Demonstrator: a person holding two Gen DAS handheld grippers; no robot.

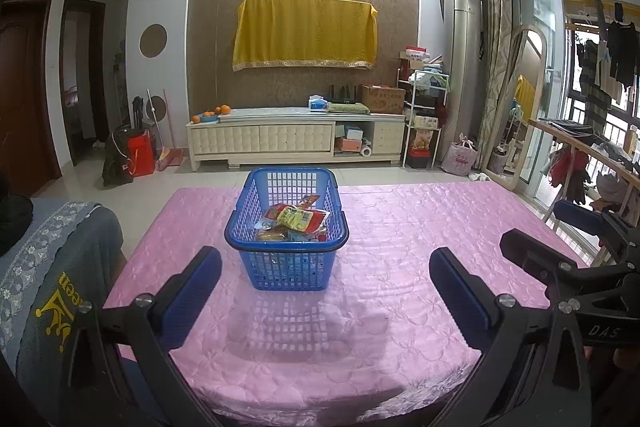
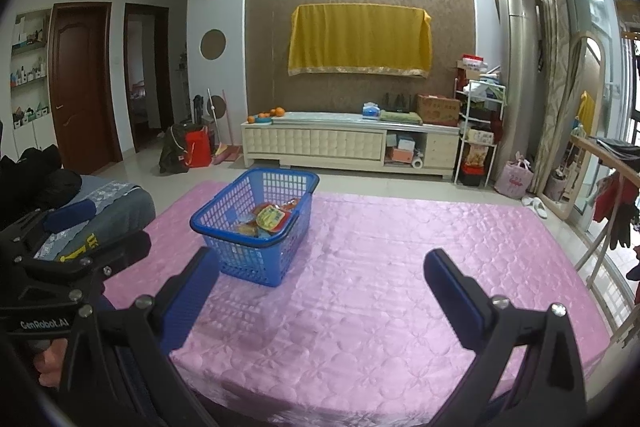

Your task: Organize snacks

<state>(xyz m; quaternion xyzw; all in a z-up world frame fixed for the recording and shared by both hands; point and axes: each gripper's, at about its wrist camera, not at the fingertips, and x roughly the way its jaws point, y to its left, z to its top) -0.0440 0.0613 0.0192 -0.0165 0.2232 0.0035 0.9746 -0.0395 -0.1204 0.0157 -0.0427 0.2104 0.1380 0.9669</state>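
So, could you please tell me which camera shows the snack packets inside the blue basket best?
The left wrist view: it faces the blue basket head-on, exposing the snack packets. The right wrist view shows them off to one side, smaller.

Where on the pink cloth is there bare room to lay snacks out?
Bare patches: right of the blue plastic basket toward the pink quilted tablecloth's right edge, and in front of it toward both open claws. Crowded only inside the basket, where snack packets pile up.
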